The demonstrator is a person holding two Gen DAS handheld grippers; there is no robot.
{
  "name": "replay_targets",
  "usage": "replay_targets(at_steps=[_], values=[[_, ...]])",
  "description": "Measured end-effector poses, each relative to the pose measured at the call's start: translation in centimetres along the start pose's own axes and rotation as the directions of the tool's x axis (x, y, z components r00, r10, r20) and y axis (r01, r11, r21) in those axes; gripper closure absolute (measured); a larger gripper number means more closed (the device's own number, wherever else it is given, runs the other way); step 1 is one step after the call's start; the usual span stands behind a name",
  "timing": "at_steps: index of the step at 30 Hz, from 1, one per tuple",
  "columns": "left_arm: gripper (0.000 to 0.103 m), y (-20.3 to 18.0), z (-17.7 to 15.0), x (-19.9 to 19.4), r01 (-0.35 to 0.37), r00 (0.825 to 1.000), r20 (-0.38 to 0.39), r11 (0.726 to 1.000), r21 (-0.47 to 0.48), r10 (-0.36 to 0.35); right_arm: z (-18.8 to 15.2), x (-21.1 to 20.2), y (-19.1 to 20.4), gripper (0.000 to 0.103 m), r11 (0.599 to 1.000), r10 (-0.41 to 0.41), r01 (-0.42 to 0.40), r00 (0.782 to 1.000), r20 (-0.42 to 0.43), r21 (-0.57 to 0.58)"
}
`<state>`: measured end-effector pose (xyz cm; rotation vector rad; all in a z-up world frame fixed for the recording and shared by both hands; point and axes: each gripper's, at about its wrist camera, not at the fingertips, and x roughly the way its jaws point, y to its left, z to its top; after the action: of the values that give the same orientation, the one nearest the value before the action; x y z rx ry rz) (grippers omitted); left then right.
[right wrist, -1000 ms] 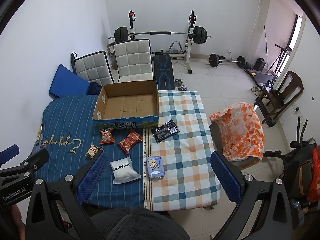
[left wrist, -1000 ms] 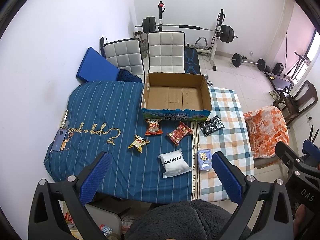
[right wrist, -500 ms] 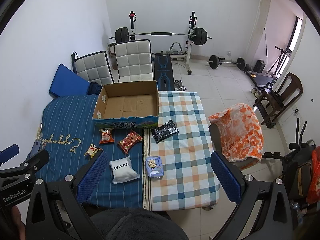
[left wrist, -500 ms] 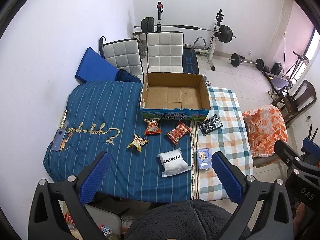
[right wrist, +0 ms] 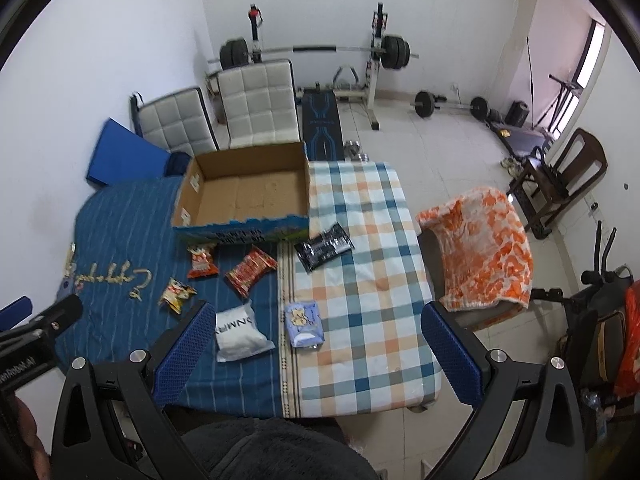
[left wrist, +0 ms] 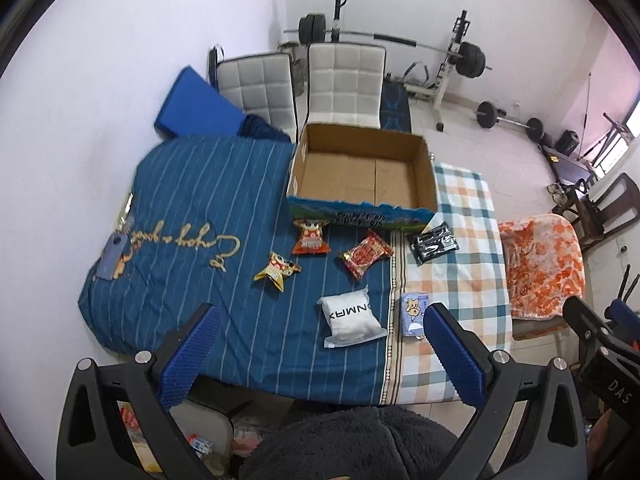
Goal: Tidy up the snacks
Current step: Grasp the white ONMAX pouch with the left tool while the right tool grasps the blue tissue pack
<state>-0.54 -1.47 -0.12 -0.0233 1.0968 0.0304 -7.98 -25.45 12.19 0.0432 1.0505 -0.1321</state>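
Both grippers, left gripper (left wrist: 320,328) and right gripper (right wrist: 316,326), hover released above the snacks (left wrist: 350,316).

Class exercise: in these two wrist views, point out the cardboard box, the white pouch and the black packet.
cardboard box (left wrist: 362,174), left wrist view, on its bare inside floor.
white pouch (left wrist: 352,317), left wrist view, on the middle of its printed face.
black packet (right wrist: 324,247), right wrist view, on the middle of the wrapper.

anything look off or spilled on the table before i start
Nothing spilled or torn. The cardboard box is empty; all six snack packets lie scattered in front, like the white pouch and black packet.
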Motion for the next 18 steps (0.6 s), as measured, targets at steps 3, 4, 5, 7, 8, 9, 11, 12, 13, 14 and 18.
replay_targets(at_steps=[3,4,5,7,8,9,11,12,13,14,18], values=[[0.000,0.4,0.2,2.6,-0.008,0.999,-0.032,1.000,-0.021,0.008,0.1,4.0,-0.4,0.000,1.000,0.004,-0.003,0.998,-0.065,0.008],[0.000,0.6,0.3,3.9,-0.011,0.998,-0.054,1.000,-0.026,0.009,0.0,5.7,-0.5,0.000,1.000,0.008,-0.007,0.996,-0.091,0.009],[0.000,0.6,0.4,4.8,-0.007,0.998,-0.065,1.000,-0.030,0.005,0.0,7.4,-0.5,0.000,1.000,0.006,-0.005,0.992,-0.122,0.010],[0.000,0.7,0.5,7.4,-0.020,0.995,-0.101,0.999,-0.035,0.016,-0.2,11.1,-0.1,0.000,1.000,0.014,-0.014,0.983,-0.181,0.002],[0.000,0.5,0.5,9.2,-0.020,0.991,-0.132,0.999,-0.034,0.015,-0.6,13.5,-0.2,0.000,1.000,0.009,-0.009,0.977,-0.212,-0.001],[0.000,0.5,0.5,10.7,-0.015,0.987,-0.158,0.999,-0.036,0.009,-0.9,15.6,0.0,0.000,1.000,0.008,-0.009,0.970,-0.242,-0.005],[0.000,0.3,0.2,14.8,0.000,0.973,-0.230,0.999,-0.050,-0.011,-1.7,20.4,0.3,0.000,1.000,0.021,-0.025,0.955,-0.297,-0.011],[0.000,0.3,0.0,16.6,0.009,0.967,-0.255,0.998,-0.062,-0.024,-2.2,22.7,0.3,0.000,1.000,0.015,-0.020,0.945,-0.328,-0.012],[0.000,0.3,-0.4,18.6,0.014,0.954,-0.296,0.997,-0.078,-0.037,-2.6,24.4,0.2,0.000,0.999,0.026,-0.031,0.939,-0.343,-0.009],[0.000,0.3,-0.8,20.9,0.032,0.935,-0.348,0.994,-0.107,-0.068,-3.2,27.0,0.2,0.000,0.999,0.040,-0.044,0.927,-0.373,-0.004],[0.000,0.0,-3.1,29.6,0.056,0.857,-0.490,0.974,-0.219,-0.159,-5.3,34.5,-0.3,0.000,0.999,0.043,-0.044,0.890,-0.454,0.008]])
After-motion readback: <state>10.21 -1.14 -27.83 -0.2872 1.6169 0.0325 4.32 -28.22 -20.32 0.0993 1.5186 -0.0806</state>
